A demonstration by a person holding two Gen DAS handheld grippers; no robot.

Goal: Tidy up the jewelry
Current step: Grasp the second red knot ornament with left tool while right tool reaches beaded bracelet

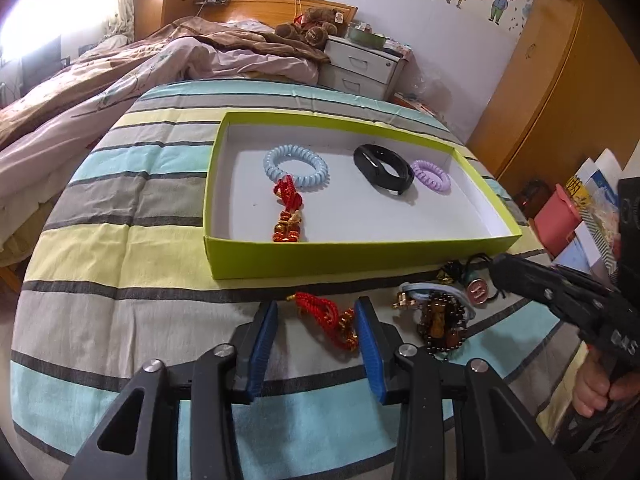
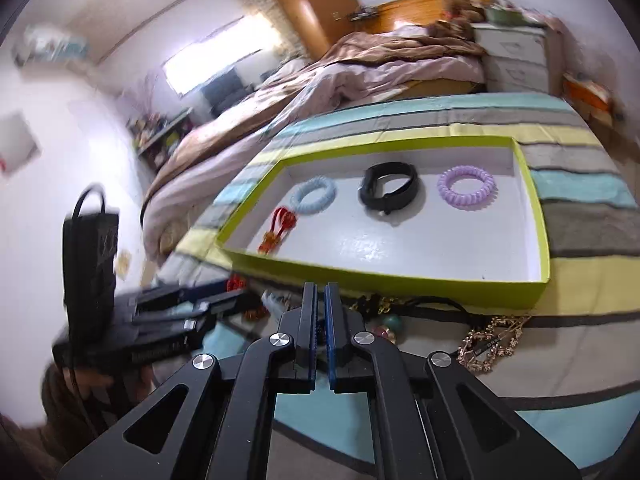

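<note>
A green box (image 1: 320, 258) (image 2: 400, 280) on the striped bedspread holds a blue coil hair tie (image 1: 295, 167) (image 2: 313, 194), a black band (image 1: 383, 169) (image 2: 389, 189), a purple coil tie (image 1: 431, 174) (image 2: 466, 187) and a red knotted charm (image 1: 286, 210) (image 2: 276, 226). My left gripper (image 1: 316, 310) is open, its blue pads either side of a second red knotted charm (image 1: 328, 320) lying in front of the box. My right gripper (image 2: 320, 292) is shut and empty, above loose jewelry; it shows in the left wrist view (image 1: 560, 296).
In front of the box lie a dark bead necklace with pendant (image 1: 440, 326), a grey-blue hair band (image 1: 430, 292), a round pink charm (image 1: 478, 290) and a gold chain (image 2: 492, 342). An unmade bed (image 1: 120, 68) lies beyond. A white drawer unit (image 1: 360, 66) stands behind.
</note>
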